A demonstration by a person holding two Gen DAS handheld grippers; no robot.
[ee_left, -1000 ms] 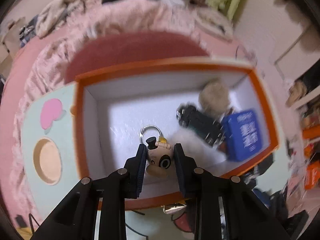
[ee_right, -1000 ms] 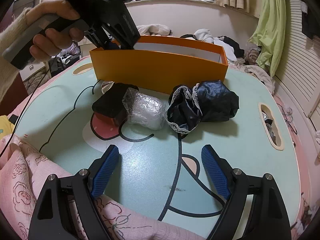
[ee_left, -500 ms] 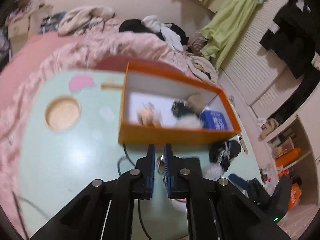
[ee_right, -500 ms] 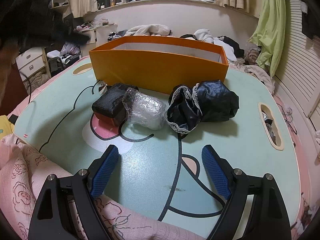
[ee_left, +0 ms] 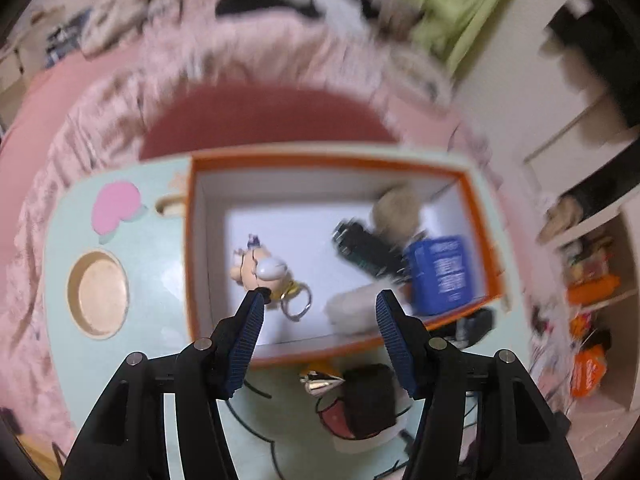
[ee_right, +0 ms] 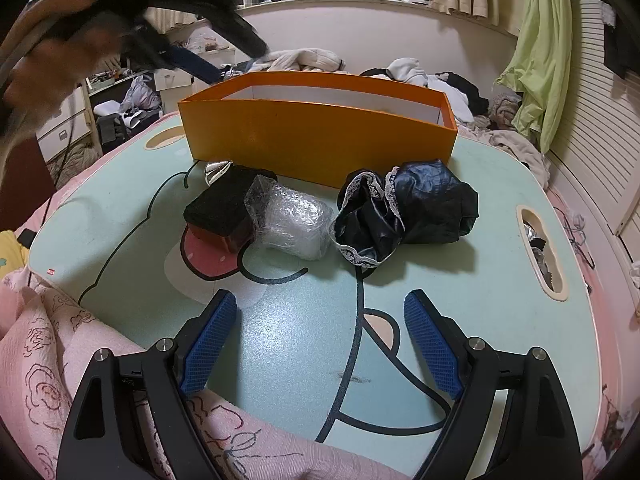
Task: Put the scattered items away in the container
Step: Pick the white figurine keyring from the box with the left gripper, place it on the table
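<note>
My left gripper (ee_left: pixel 318 308) is open and empty above the near wall of the orange box (ee_left: pixel 320 160). A doll-head keychain (ee_left: pixel 264 270) lies on the box floor, beside a blue packet (ee_left: pixel 442 274), a black item (ee_left: pixel 366 248) and a beige pompom (ee_left: pixel 396 210). My right gripper (ee_right: pixel 320 332) is open and empty low over the table, short of a bubble-wrapped bundle (ee_right: pixel 294 220), a black block (ee_right: pixel 224 208) and dark lace-trimmed cloth (ee_right: pixel 404 212). The orange box (ee_right: pixel 316 132) stands behind them.
A mint cartoon-print table (ee_right: pixel 304 320) has cut-out handles (ee_right: pixel 540 252) at its sides. A shiny silver piece (ee_right: pixel 216 170) lies by the box's front left corner. Pink bedding (ee_right: pixel 36 344) surrounds the table. The left hand and gripper (ee_right: pixel 120 20) blur at upper left.
The left gripper dropped the keychain in the box, drew back shut, then came back over the box and opened. The keychain now lies further left on the box floor. The right gripper stayed still.
</note>
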